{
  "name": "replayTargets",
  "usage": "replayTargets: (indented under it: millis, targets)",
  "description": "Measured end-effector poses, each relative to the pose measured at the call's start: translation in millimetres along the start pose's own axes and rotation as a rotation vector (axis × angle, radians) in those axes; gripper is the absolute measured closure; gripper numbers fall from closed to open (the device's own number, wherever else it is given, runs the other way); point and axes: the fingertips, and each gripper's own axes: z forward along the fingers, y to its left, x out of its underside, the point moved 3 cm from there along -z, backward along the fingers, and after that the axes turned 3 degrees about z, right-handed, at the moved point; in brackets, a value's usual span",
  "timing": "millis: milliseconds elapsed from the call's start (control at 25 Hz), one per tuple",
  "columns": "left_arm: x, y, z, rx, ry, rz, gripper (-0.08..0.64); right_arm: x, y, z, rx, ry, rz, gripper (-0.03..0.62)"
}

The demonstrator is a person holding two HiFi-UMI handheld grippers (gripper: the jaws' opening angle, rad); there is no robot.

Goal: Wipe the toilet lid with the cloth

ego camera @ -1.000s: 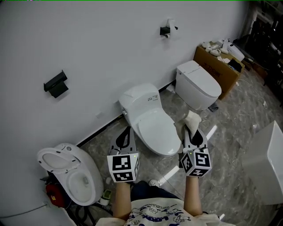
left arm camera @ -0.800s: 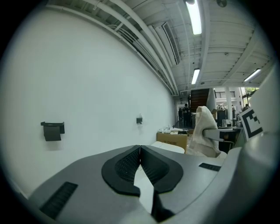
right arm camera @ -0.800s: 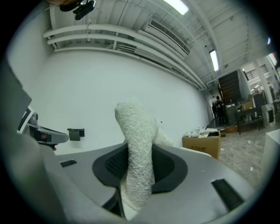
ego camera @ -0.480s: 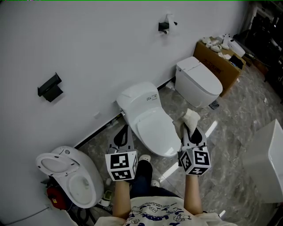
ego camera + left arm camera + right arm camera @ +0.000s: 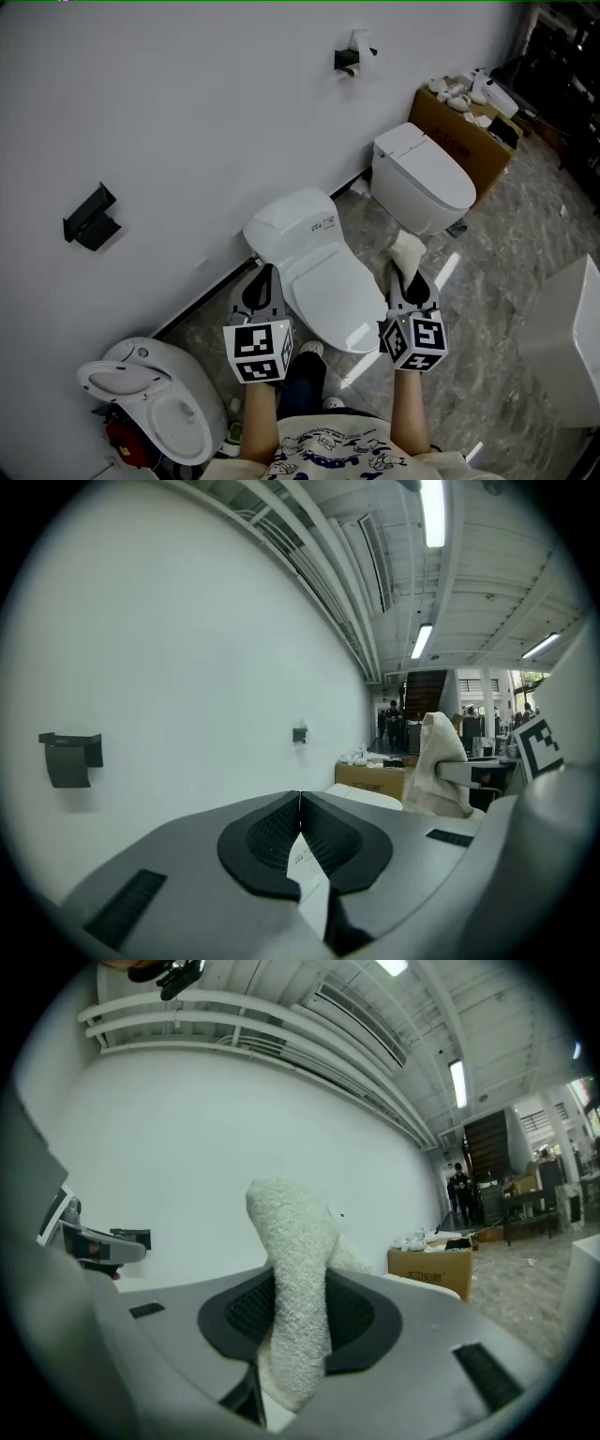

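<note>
The right gripper [image 5: 412, 289] is clamped on a white fluffy terry cloth [image 5: 294, 1279] that stands up out of its jaws. It is held just right of the glossy white closed toilet lid [image 5: 330, 286], apparently ready to wipe. The left gripper [image 5: 262, 292], jaws pressed together on nothing, hangs left of the lid, probably just keeping clear. The cloth does not yet touch the lid.

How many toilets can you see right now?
3. The middle toilet, lid shut, stands straight ahead; the right toilet sits beside the cardboard box; the left toilet, open, is at lower left. Others may be out of frame.
</note>
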Motion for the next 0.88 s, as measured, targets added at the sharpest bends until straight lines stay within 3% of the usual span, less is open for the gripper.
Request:
replayTargets:
  millis: [560, 880]
  targets:
    - [-12, 44, 156, 0.119, 0.056, 0.016, 0.555, 6, -13, 136, 0.111, 0.059, 0.019, 0.474]
    - [14, 57, 218, 0.190, 0.130, 0.016, 0.555, 35, -16, 185, 0.161, 0.130, 0.020, 0.474]
